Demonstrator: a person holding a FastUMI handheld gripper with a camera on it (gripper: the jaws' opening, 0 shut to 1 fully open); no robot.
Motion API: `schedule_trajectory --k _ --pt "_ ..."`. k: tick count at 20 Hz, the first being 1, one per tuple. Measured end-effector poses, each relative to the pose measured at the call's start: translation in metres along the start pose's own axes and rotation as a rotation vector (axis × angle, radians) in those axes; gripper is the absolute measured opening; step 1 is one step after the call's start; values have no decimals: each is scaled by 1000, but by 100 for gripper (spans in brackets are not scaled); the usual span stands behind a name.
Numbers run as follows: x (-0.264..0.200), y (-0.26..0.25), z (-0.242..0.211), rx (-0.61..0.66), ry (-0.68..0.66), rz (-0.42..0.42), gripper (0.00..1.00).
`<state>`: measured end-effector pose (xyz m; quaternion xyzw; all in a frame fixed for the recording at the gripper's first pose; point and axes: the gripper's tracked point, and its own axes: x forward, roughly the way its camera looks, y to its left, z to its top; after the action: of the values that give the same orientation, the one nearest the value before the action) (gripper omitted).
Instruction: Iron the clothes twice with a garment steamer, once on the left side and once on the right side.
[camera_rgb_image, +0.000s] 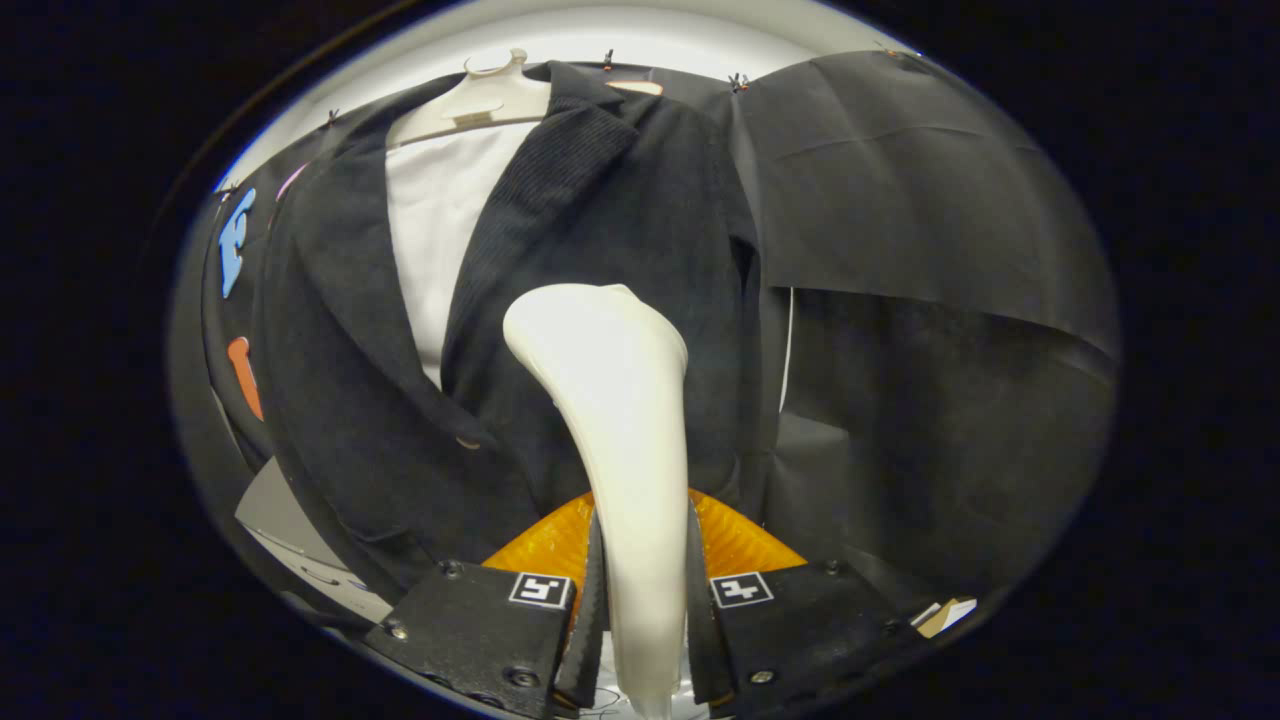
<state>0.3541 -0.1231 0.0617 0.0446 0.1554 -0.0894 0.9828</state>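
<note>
Clamped between the two fingers of the gripper (640, 590) at the bottom centre of the frame, the glossy white plastic garment steamer (615, 440) rose up the middle of the picture, its rounded head reaching the centre. Both fingers pressed on its narrow handle, one on each side, so I judged the grip closed and firm.

Beyond the steamer head hung the dark corduroy jacket (620, 230), open over a white shirt (430, 230) on a pale plastic hanger (480, 100) in the upper left of the frame. The head sat over the jacket panel just right of the lapel; whether it touched the cloth I could not tell.

The risks, as I read them, began with that narrow hold. The steamer was long and stood well out from the fingers, so a sideways drag against the ribbed fabric could have twisted it in the grip or levered it loose. Pressing too hard could have pushed the jacket round on its hanger, which looked free to swing. Loose black cloth (900, 200) hung at the upper right, and a stroke that wandered that way might have snagged it instead of the jacket. The other panel, at centre left, lay beside the shirt, where a careless pass could have folded the lapel under.
</note>
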Motion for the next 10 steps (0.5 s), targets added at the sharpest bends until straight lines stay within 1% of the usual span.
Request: schedule_trajectory --k 10 --pt "10 -1 -54 -50 75 -22 38"
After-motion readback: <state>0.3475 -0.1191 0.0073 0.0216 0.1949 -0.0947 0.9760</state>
